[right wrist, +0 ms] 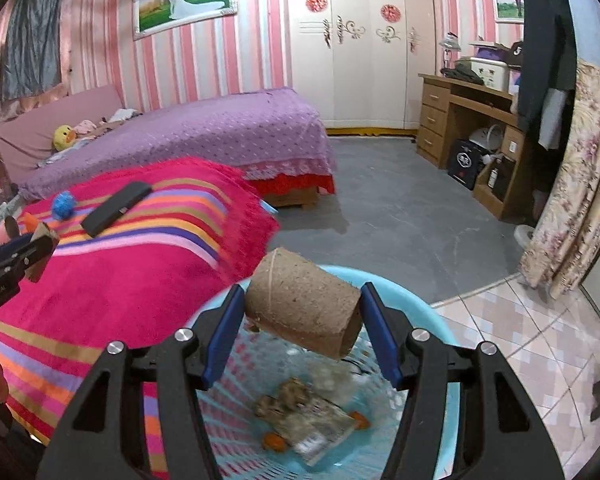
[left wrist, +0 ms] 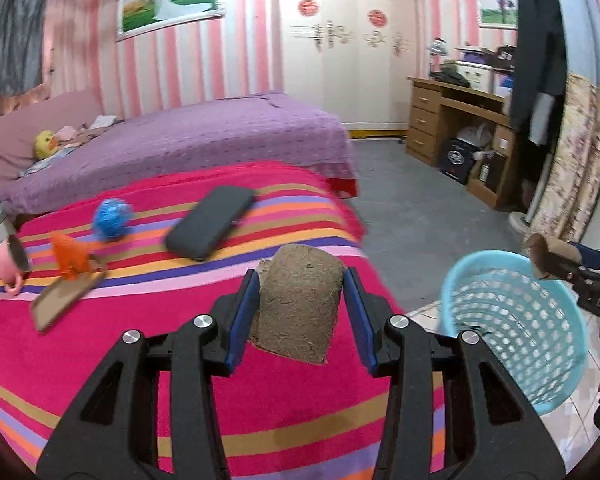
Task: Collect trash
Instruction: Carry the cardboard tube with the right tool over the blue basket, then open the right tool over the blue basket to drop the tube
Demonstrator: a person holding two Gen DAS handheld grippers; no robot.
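On my striped blanket (left wrist: 80,360): pink cup (left wrist: 10,262), orange toy (left wrist: 70,256), blue ball (left wrist: 110,220), black case (left wrist: 210,226). My left gripper (left wrist: 300,316) clamps a cardboard tube (left wrist: 298,304) above the blanket. My right gripper (right wrist: 302,332) clamps a second tube (right wrist: 304,308) over the blue basket (right wrist: 440,316), litter inside.

cardboard tube (right wrist: 304,304) over blue basket (right wrist: 440,320), second tube (left wrist: 296,304)

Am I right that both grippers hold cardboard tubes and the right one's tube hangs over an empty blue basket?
Not quite: the blue basket is not empty. The right wrist view shows wrappers and other scraps on its bottom. The rest stands: the left gripper and the right gripper each hold a cardboard tube, the right one's over the basket.
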